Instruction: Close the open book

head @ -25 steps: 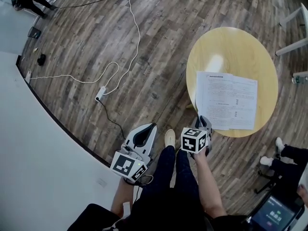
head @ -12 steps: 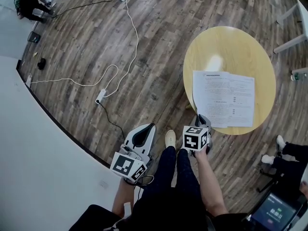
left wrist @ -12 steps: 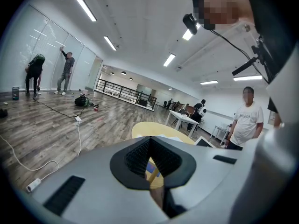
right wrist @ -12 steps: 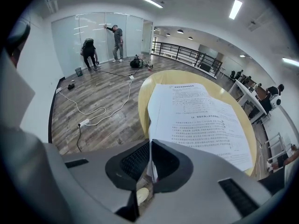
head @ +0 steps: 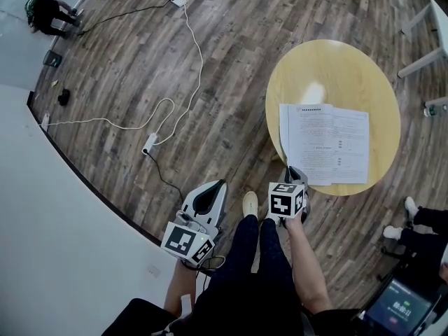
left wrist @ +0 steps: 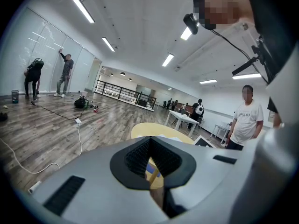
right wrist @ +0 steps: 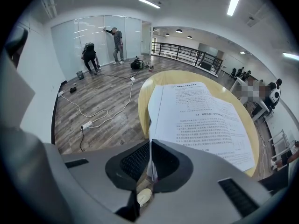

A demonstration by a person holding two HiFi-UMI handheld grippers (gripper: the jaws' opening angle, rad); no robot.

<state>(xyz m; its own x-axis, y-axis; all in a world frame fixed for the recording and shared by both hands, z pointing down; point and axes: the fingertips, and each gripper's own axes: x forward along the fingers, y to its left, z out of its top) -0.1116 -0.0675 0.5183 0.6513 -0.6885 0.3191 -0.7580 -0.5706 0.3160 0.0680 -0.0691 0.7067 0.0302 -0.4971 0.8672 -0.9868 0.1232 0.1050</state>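
Observation:
An open book [head: 329,145] with white printed pages lies on the round yellow table [head: 350,68]. My right gripper [head: 297,172] is at the table's near edge and is shut on the near left corner of the book's left page. In the right gripper view the thin page edge runs straight in between the pads of the right gripper [right wrist: 150,146], and the rest of the book [right wrist: 201,115] spreads out beyond. My left gripper [head: 213,187] hangs over the floor left of the table, shut and holding nothing. In its own view the left gripper [left wrist: 149,141] points level toward the table [left wrist: 154,129].
White cables and a power strip [head: 149,144] lie on the wooden floor to the left. The person's legs and a shoe [head: 249,203] are just below the table's near edge. White furniture legs [head: 420,54] stand at the right, and a screen [head: 402,310] is at the bottom right.
The left page's outer edge now stands a little raised from the table. Both hands have barely moved.

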